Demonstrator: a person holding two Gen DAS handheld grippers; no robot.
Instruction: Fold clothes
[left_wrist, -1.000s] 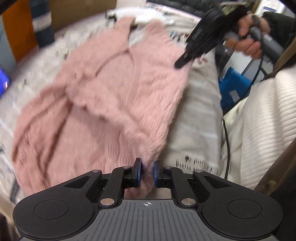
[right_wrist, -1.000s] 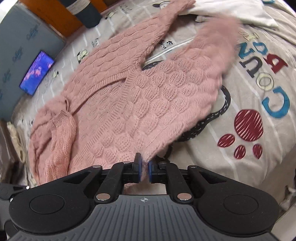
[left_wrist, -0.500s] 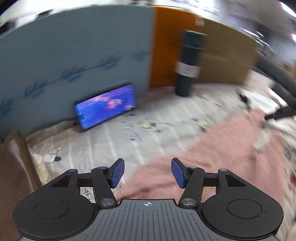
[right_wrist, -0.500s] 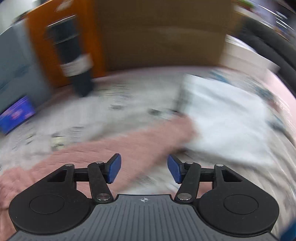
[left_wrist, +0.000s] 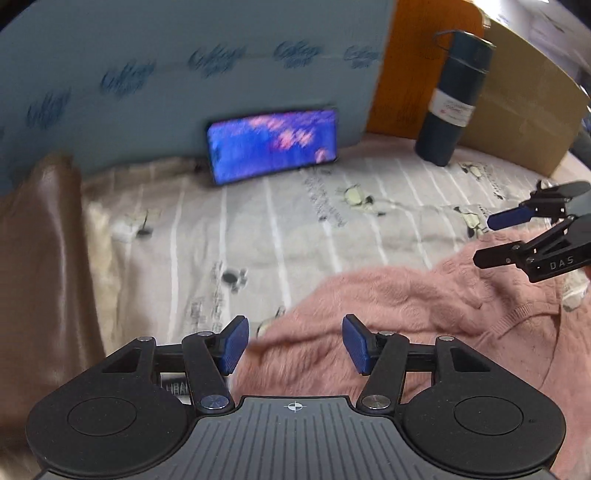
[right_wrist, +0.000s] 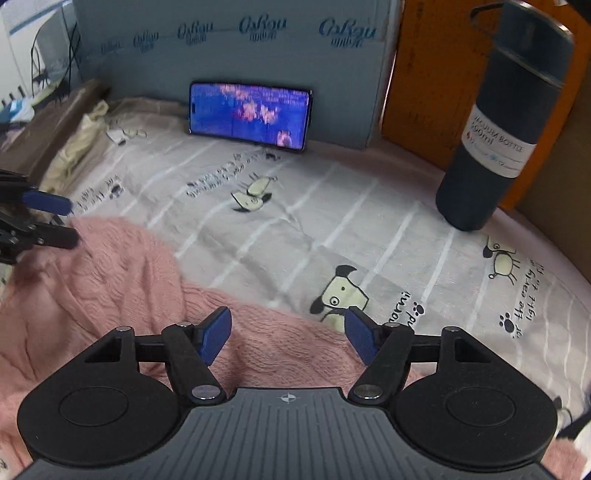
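Now the left gripper (left_wrist: 293, 345) hangs wide open and empty over the pink sweater (left_wrist: 424, 317) on the bed sheet's (left_wrist: 229, 229) near edge; the right gripper (right_wrist: 288, 338) gapes equally empty. Risk: soft knit may bunch; a shallow pinch could undo the fold.

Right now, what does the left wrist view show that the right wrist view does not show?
Only the left wrist view shows the ribbed neckline of the pink sweater and the right gripper from the side, open above the sweater.

Only the right wrist view shows readable print on the bottle label, the dog drawings on the bedsheet in focus, and the left gripper at its left edge, open.

Both show the lit phone leaning on the blue board, the bottle, the bedsheet and the sweater.
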